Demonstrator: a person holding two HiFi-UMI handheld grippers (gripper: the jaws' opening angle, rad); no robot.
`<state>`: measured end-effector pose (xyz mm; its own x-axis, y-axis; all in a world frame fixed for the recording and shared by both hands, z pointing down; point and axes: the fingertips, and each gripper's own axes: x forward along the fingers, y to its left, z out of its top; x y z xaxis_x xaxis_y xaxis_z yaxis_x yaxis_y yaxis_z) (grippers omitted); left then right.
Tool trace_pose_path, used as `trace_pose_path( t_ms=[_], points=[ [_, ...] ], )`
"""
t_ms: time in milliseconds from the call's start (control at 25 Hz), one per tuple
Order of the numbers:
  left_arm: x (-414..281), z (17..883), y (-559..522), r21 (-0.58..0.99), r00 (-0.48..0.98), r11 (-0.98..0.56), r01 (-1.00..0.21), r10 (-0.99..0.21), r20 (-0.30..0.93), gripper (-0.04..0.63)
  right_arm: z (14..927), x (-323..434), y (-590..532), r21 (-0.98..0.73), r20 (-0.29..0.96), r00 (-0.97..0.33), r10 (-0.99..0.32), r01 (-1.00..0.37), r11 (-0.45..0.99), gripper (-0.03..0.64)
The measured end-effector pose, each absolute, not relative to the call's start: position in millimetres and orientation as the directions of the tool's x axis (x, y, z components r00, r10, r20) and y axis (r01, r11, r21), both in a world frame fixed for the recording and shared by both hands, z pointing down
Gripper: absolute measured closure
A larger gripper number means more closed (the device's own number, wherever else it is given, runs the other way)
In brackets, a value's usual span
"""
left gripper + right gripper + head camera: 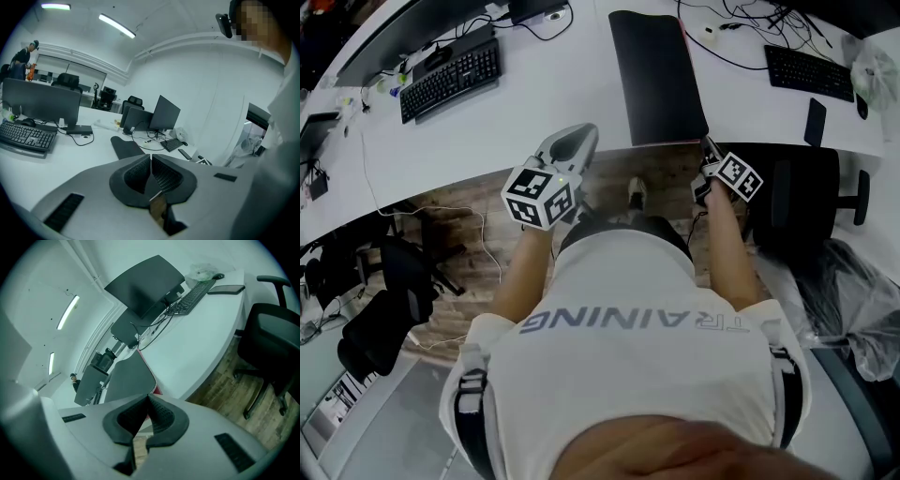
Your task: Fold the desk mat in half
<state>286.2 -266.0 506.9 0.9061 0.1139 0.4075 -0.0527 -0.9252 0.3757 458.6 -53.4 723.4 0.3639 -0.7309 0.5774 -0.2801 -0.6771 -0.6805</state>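
Right tool: pressed together, empty | left tool: likewise | desk mat: just beyond right tool

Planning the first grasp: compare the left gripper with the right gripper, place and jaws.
The right gripper points at the near right corner of the desk mat; the left gripper hangs left of the mat, apart from it. The left gripper shows bigger in the head view than the right. Both have jaws shut on nothing.
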Motion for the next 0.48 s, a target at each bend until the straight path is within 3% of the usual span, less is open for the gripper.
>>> trace_pose_path(
  t_ms=[200,480],
  points=[
    [284,502,-267,0.37,0.911,-0.928,-0.048,0.111,0.397,0.557,730,455,-50,-0.654,0.597,0.375,-0.709,-0.285,-0.701,0.591],
    [266,499,-281,0.373,0.915,-0.925,-0.066,0.093,0.392,0.557,718,454,-59,-0.497,0.643,0.401,-0.652,-0.429,-0.754,0.588]
  ],
)
